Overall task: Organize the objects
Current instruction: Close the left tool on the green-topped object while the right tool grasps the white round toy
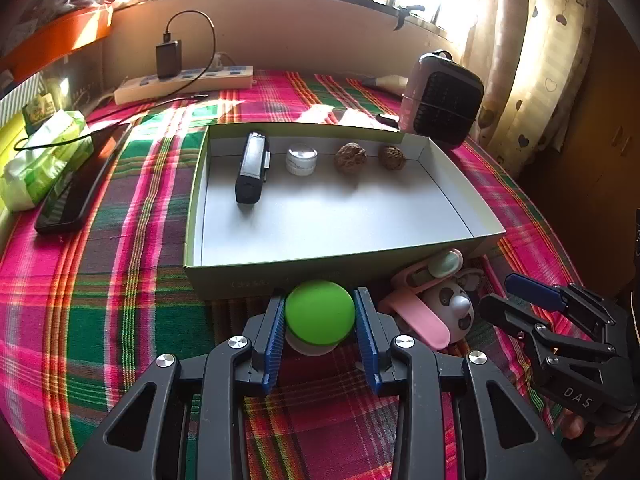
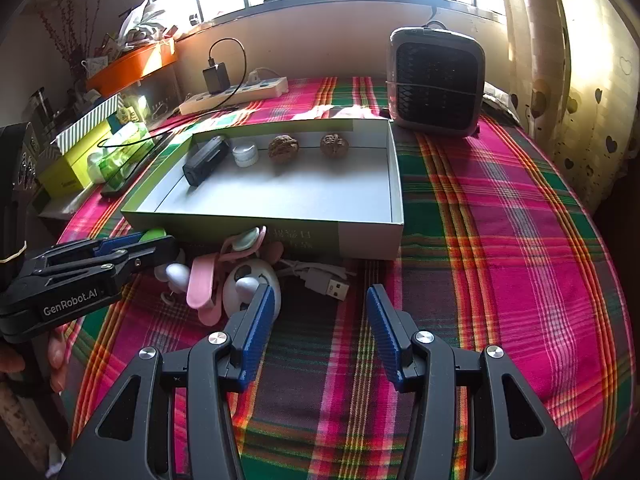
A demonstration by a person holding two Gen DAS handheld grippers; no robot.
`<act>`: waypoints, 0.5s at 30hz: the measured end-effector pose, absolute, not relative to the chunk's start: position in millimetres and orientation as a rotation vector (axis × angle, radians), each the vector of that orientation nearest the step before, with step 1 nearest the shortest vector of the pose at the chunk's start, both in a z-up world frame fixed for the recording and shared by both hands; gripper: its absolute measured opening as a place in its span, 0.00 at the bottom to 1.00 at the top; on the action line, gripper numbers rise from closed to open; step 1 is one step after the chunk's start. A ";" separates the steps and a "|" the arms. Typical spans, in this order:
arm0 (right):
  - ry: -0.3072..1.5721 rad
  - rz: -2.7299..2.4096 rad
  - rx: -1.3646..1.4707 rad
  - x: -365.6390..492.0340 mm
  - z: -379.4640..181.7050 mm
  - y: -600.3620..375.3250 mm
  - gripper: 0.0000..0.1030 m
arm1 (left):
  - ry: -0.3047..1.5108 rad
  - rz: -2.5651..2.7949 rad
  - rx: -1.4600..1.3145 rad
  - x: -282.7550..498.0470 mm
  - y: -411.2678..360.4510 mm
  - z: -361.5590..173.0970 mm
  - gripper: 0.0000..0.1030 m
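My left gripper [image 1: 320,291] is shut on a small jar with a green lid [image 1: 320,310], which stands on the plaid cloth just in front of the shallow green box [image 1: 320,259]. Both blue pads lie against the lid's sides. Inside the box, along its far wall, are a black bar-shaped device [image 1: 252,168], a small white jar [image 1: 301,159] and two walnuts [image 1: 350,157]. My right gripper [image 2: 320,289] is open over bare cloth with nothing between its fingers. Just left of it lie a white panda-faced gadget [image 2: 252,280], pink clips [image 2: 200,284] and a USB plug [image 2: 330,286].
A grey desk fan [image 2: 436,80] stands behind the box's right corner. A power strip [image 1: 184,84] with a charger lies at the back. A dark phone [image 1: 72,196] and a tissue pack [image 1: 44,156] lie left of the box. A curtain [image 2: 580,80] hangs at the right.
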State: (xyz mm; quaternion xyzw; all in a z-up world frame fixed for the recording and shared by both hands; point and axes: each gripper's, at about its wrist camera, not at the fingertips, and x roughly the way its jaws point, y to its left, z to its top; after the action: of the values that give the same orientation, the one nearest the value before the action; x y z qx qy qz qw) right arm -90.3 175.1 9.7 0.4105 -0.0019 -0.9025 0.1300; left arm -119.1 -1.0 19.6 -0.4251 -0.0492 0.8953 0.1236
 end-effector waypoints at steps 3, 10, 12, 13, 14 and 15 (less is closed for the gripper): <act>0.000 -2.605 1.184 -89.1 9.5 170.1 0.48 | -0.155 2.618 -1.243 -116.9 -7.6 19.7 0.30; 0.032 -2.560 1.193 -91.3 5.0 153.0 0.48 | -0.167 2.634 -1.246 -112.5 -18.9 20.1 0.30; 0.040 -2.554 1.198 -92.6 3.6 149.7 0.48 | -0.172 2.637 -1.250 -111.9 -22.0 19.5 0.30; 0.039 -2.549 1.201 -93.2 3.0 148.6 0.48 | -0.174 2.638 -1.252 -111.6 -23.6 18.9 0.30; 0.040 -2.543 1.203 -94.1 2.2 147.5 0.48 | -0.175 2.639 -1.253 -111.4 -24.8 18.4 0.30; 0.043 -2.542 1.207 -94.8 1.2 146.4 0.48 | -0.178 2.638 -1.257 -111.4 -26.0 17.7 0.30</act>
State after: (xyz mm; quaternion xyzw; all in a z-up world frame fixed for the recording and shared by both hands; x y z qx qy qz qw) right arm -94.8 146.4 1.2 0.4233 0.0149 -0.8911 0.1628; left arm -111.4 -26.0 17.7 -0.4269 -0.0604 0.8959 0.1069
